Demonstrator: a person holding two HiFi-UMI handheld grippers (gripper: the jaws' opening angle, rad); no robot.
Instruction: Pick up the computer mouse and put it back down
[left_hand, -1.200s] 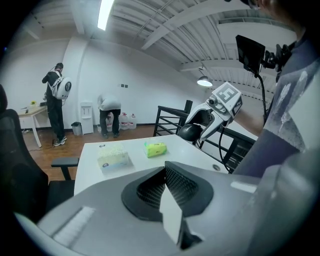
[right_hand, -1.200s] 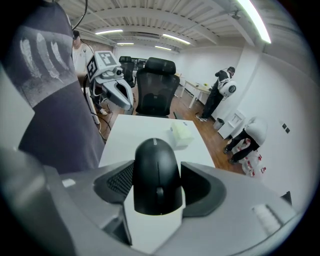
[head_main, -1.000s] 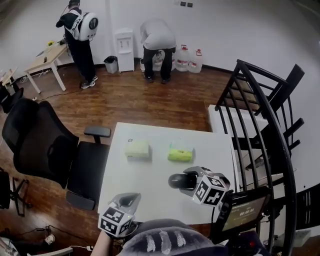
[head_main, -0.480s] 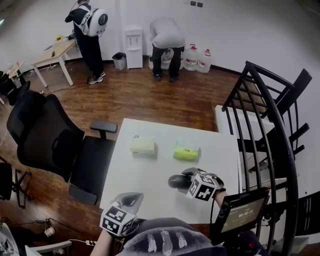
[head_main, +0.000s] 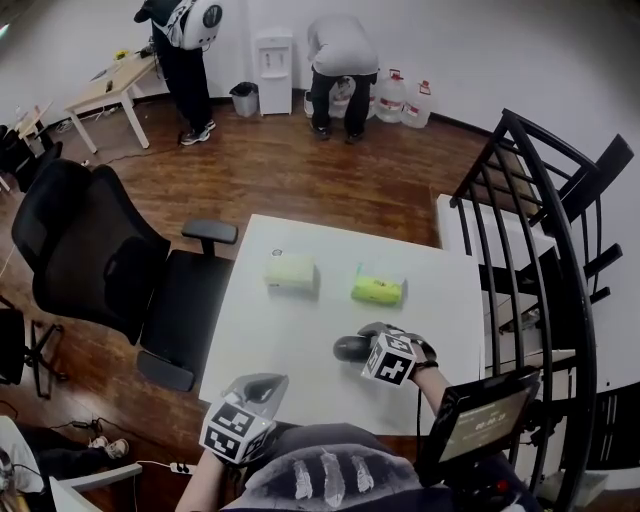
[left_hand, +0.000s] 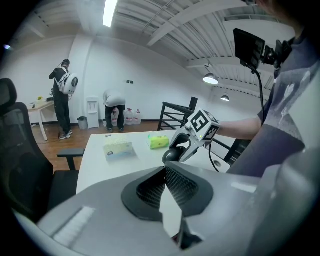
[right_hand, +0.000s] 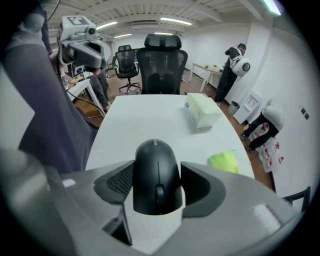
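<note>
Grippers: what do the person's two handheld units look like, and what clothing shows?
The left gripper and right gripper are grey moulded shells with black textured pads, each topped by a white cube with black square markers. The person wears a grey top.

Black computer mouse (right_hand: 155, 182); white table (head_main: 290, 345); pale yellow-green tissue box (head_main: 290, 270); lime-green pack (head_main: 378, 289); black office chair (head_main: 95, 262); reddish-brown wood floor (head_main: 300, 180); black-and-white square markers on right gripper (head_main: 360, 346).
</note>
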